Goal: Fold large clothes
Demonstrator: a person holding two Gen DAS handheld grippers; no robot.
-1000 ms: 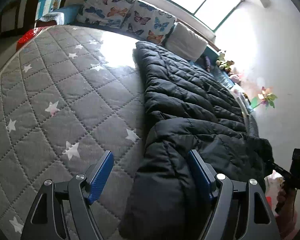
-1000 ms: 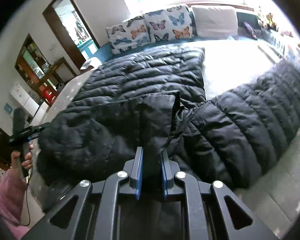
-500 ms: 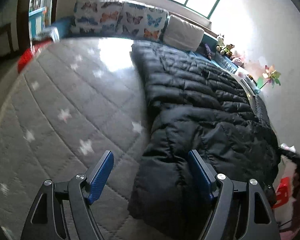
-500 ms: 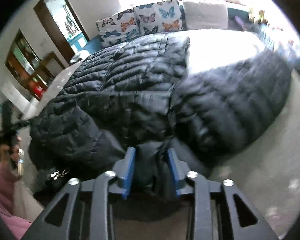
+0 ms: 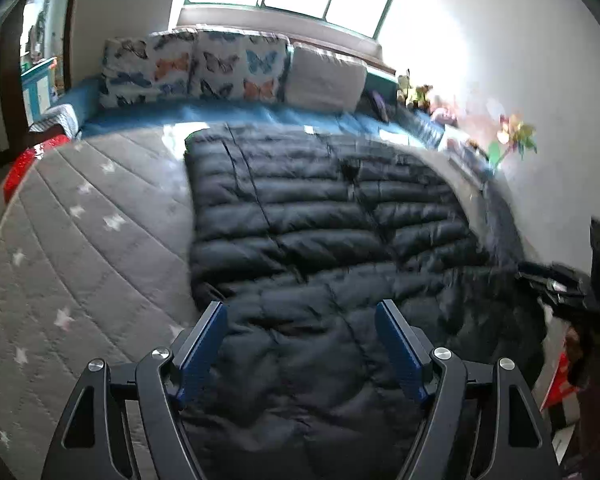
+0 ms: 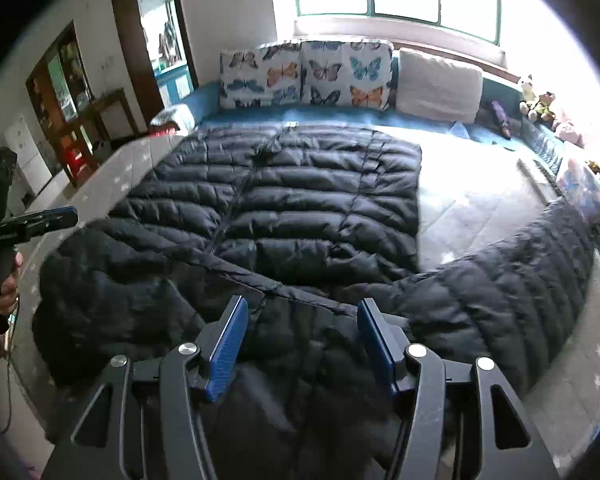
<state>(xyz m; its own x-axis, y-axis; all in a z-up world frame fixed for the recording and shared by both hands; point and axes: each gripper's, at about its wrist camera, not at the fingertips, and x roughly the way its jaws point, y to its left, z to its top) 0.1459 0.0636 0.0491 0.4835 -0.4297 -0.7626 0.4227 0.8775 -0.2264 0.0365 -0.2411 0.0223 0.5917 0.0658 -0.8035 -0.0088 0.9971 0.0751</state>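
A black quilted down coat [image 6: 308,208] is spread on the bed's grey star-quilted mattress [image 5: 84,240], one sleeve [image 6: 520,280] flung out to the right. The right tongs [image 6: 298,336] are opening over the near fold, nothing pinched between them. The left tongs [image 5: 300,340] are held wide and empty. The outflung sleeve is best gripped near its cuff and laid flat across the body.
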